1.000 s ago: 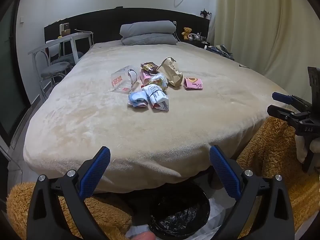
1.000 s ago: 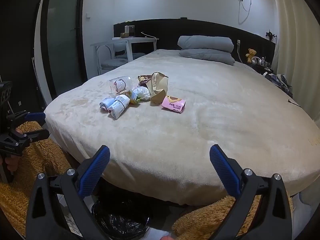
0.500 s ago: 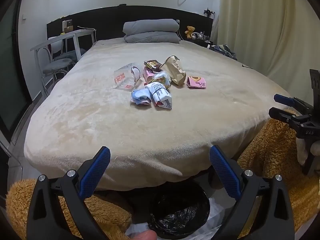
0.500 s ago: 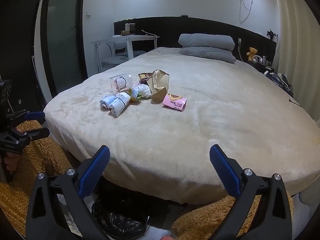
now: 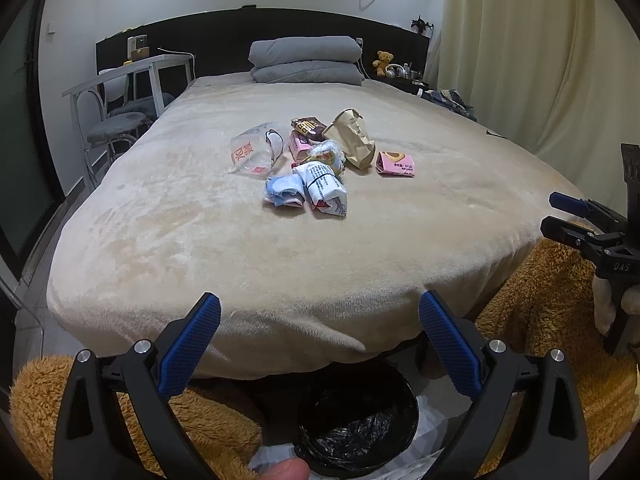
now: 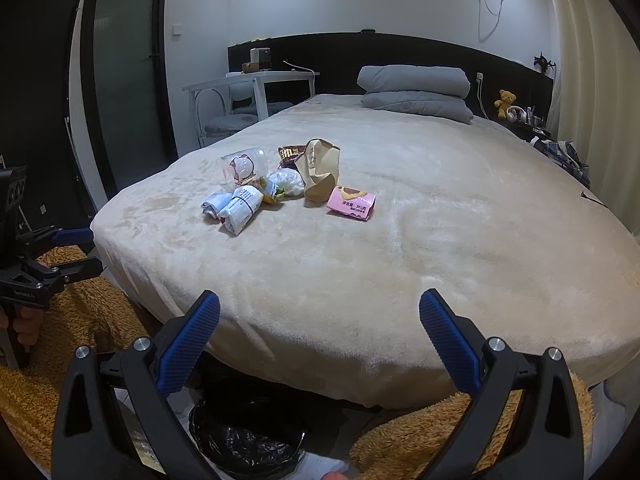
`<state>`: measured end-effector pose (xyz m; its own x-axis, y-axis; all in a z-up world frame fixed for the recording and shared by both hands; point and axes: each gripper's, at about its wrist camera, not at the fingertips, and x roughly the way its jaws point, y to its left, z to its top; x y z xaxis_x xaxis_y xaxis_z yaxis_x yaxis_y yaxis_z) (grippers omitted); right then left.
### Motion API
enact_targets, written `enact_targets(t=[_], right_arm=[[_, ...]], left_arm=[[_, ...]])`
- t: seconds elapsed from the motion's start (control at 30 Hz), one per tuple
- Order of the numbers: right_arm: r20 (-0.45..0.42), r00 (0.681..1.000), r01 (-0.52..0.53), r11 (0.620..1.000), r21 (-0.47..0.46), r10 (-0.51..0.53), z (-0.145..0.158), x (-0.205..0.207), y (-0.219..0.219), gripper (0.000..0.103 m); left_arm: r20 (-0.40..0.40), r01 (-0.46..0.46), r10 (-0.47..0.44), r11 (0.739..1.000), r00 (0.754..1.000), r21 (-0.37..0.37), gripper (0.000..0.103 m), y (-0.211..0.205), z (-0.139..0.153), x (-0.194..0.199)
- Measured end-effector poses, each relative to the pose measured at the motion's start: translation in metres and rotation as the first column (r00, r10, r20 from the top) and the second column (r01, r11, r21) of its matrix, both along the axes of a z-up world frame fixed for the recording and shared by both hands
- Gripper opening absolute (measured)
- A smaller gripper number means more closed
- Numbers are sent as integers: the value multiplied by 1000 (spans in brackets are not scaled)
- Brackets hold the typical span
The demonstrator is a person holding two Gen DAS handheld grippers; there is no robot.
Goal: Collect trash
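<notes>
A heap of trash lies mid-bed: a clear plastic cup (image 5: 256,152), a brown paper bag (image 5: 354,138), a pink packet (image 5: 396,163), a white printed wrapper (image 5: 324,194), a blue-white wrapper (image 5: 282,194) and a dark snack bag (image 5: 308,127). The same cup (image 6: 240,166), paper bag (image 6: 320,168) and pink packet (image 6: 352,202) show in the right wrist view. A bin with a black liner (image 5: 356,424) stands on the floor at the bed's foot, below both grippers. My left gripper (image 5: 320,332) and right gripper (image 6: 320,330) are open and empty, short of the bed edge.
The bed (image 5: 200,240) wears a beige fleece cover, with grey pillows (image 5: 306,60) at the headboard. A white table and chairs (image 5: 124,116) stand to the left, curtains (image 5: 540,60) to the right. A brown fuzzy rug (image 6: 80,320) lies around the bin (image 6: 248,436).
Both views have tilted up and edged slightly nearer the bed; the trash heap sits lower in frame. Both grippers stay open.
</notes>
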<state>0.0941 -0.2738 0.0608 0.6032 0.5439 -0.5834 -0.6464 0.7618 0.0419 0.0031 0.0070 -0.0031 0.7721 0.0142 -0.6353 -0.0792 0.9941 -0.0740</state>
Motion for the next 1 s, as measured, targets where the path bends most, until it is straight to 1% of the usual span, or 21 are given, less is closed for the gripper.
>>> enact_targets(t=[0.17, 0.63, 1.0], right_arm=[[-5, 1000, -6, 1000, -9, 6, -2, 1, 2, 99], [-42, 999, -15, 1000, -9, 15, -6, 9, 6, 99], [-45, 999, -20, 1000, -12, 19, -7, 10, 9, 99]], left_arm=[[-36, -23, 23, 1000, 999, -15, 97, 4, -5, 3], [-48, -9, 8, 1000, 999, -16, 97, 1, -7, 6], [-48, -8, 7, 1000, 999, -20, 97, 1, -7, 7]])
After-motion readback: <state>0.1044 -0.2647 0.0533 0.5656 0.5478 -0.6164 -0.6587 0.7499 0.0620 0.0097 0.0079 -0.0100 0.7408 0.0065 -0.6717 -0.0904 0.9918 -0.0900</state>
